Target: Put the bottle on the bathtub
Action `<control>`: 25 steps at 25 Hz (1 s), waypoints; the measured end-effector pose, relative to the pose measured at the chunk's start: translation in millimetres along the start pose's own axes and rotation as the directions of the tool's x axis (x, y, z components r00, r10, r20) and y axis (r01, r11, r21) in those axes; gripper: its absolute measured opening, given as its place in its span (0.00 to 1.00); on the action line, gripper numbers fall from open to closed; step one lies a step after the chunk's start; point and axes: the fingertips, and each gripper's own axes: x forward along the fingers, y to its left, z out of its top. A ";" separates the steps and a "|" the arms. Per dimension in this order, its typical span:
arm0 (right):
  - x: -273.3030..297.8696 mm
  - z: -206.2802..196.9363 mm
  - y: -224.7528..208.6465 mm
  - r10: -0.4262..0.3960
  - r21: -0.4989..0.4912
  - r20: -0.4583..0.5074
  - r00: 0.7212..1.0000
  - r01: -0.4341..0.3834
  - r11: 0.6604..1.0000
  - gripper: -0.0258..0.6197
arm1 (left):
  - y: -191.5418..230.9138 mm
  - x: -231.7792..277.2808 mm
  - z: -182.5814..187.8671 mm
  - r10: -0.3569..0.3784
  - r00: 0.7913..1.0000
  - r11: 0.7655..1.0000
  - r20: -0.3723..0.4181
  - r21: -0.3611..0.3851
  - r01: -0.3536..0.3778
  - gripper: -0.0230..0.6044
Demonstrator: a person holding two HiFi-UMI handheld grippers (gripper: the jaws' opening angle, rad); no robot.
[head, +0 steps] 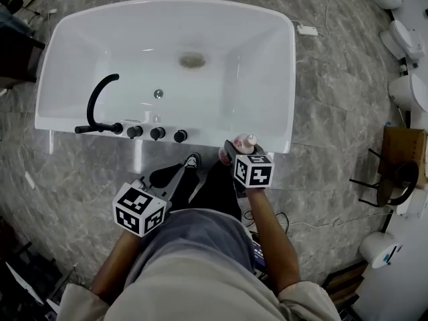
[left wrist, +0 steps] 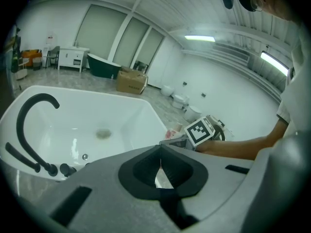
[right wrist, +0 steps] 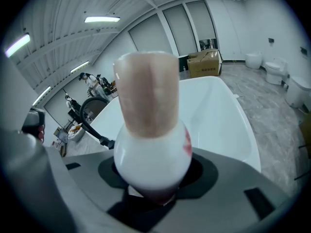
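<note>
A white bottle (right wrist: 151, 144) with a pale pink cap stands upright between the jaws of my right gripper (right wrist: 153, 181), which is shut on its body. In the head view the bottle (head: 246, 142) and right gripper (head: 239, 151) hover at the near rim of the white bathtub (head: 277, 138), toward its right end. My left gripper (head: 175, 177) hangs lower left, short of the tub, its jaws shut on nothing (left wrist: 160, 152). The left gripper view catches the bottle (left wrist: 173, 132) beside the tub wall (left wrist: 121, 118).
A black curved faucet (head: 100, 102) and three black knobs (head: 157, 134) sit on the near rim's left half. The drain (head: 192, 60) lies in the basin. Toilets (head: 408, 89) and a wooden stool (head: 401, 156) stand on the grey floor to the right.
</note>
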 end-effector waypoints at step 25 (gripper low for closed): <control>83.6 -4.3 -23.2 -0.077 -0.129 0.118 0.990 0.092 0.987 0.37 | 6.3 -8.6 -30.4 0.035 0.995 0.999 -0.090 0.008 -0.034 0.05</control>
